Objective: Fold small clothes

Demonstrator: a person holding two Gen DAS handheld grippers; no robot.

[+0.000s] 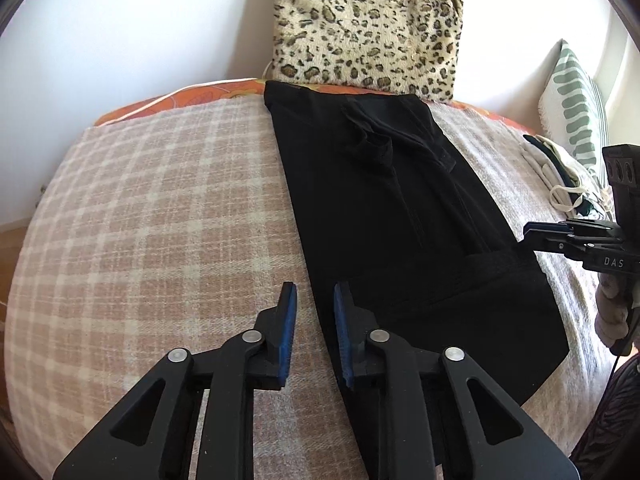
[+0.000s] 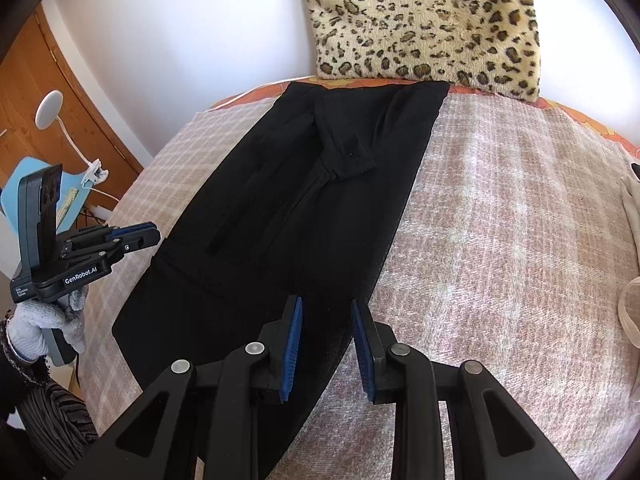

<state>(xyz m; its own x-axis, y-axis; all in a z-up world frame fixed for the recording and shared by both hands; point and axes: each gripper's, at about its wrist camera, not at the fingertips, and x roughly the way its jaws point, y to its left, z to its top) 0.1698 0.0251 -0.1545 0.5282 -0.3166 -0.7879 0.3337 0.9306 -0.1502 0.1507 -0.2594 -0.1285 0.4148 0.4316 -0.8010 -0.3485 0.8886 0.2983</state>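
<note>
A black garment (image 1: 400,216) lies folded lengthwise on the plaid blanket (image 1: 160,208), its waistband at the far end near the leopard pillow; it also shows in the right wrist view (image 2: 304,208). My left gripper (image 1: 315,296) is open and empty, straddling the garment's left edge near its near end. It shows from the side in the right wrist view (image 2: 154,236). My right gripper (image 2: 326,310) is open and empty over the garment's right edge near its near end. It shows at the right in the left wrist view (image 1: 528,236), tips at the garment's right edge.
A leopard-print pillow (image 1: 368,28) leans on the wall behind the garment. A green-striped pillow (image 1: 576,108) and a pile of light and dark clothes (image 1: 560,176) sit at the right. A lamp (image 2: 50,110) and blue chair (image 2: 24,176) stand left of the bed.
</note>
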